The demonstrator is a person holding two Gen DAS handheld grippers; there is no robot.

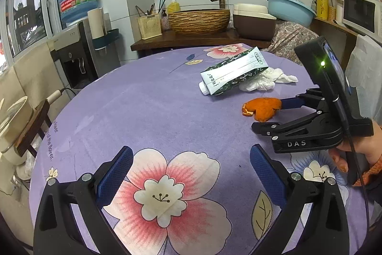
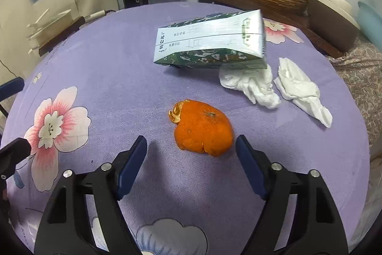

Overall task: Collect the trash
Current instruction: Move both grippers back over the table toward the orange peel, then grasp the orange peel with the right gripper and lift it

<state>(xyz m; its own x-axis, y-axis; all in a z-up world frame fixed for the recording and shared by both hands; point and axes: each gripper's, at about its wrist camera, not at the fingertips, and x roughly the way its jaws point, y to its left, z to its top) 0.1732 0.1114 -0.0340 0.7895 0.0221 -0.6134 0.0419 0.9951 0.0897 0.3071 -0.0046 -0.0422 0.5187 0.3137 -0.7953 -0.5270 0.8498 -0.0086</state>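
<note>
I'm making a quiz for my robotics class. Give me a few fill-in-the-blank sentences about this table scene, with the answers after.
1. The right claw is open, and the thing nearest its fingertips is the ____ peel.
2. One end of the carton is propped on a crumpled white ____.
3. The number of crumpled white tissues beside the carton is ____.
4. The left claw is open and holds ____.

Answers: orange; tissue; two; nothing
</note>
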